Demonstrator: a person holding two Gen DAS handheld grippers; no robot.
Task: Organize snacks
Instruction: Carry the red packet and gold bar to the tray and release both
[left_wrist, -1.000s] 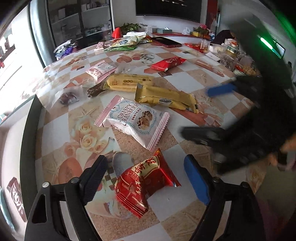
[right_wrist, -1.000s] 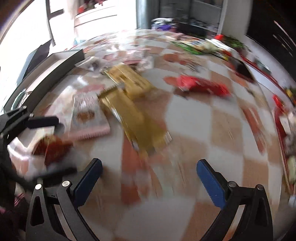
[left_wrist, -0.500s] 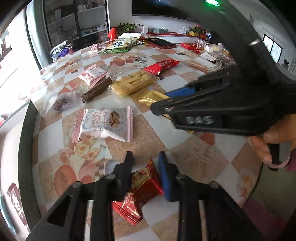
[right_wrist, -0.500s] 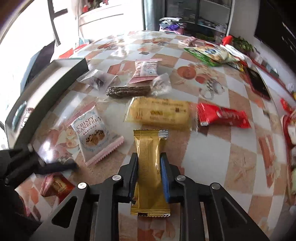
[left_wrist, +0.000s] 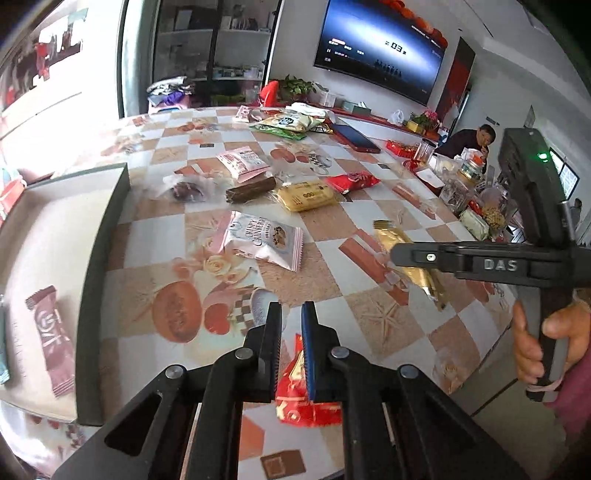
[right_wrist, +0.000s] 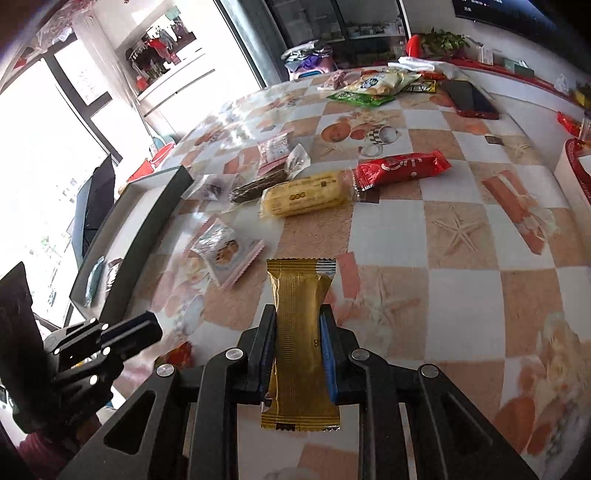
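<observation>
My left gripper (left_wrist: 291, 314) is shut on a red snack packet (left_wrist: 299, 391) and holds it above the table; the packet hangs below the fingers. My right gripper (right_wrist: 298, 314) is shut on a long gold snack bar (right_wrist: 300, 332), lifted off the table; it also shows in the left wrist view (left_wrist: 410, 258). The dark-walled storage box (left_wrist: 110, 229) stands at the left, with a maroon bar (left_wrist: 51, 339) inside. Loose snacks lie on the table: a pink cranberry cookie packet (left_wrist: 264, 236), a yellow bar (right_wrist: 304, 194) and a red bar (right_wrist: 400, 168).
A brown bar (left_wrist: 251, 188) and a clear-wrapped dark snack (left_wrist: 186, 190) lie beside the box. Chip bags (right_wrist: 373, 86) and a phone (right_wrist: 471, 98) sit at the far edge. Jars (left_wrist: 469, 184) crowd the right side, where a person (left_wrist: 476, 140) sits.
Both grippers have lifted with their snacks off the table. The left gripper has moved up and towards the box; the right one has risen with the gold bar.
</observation>
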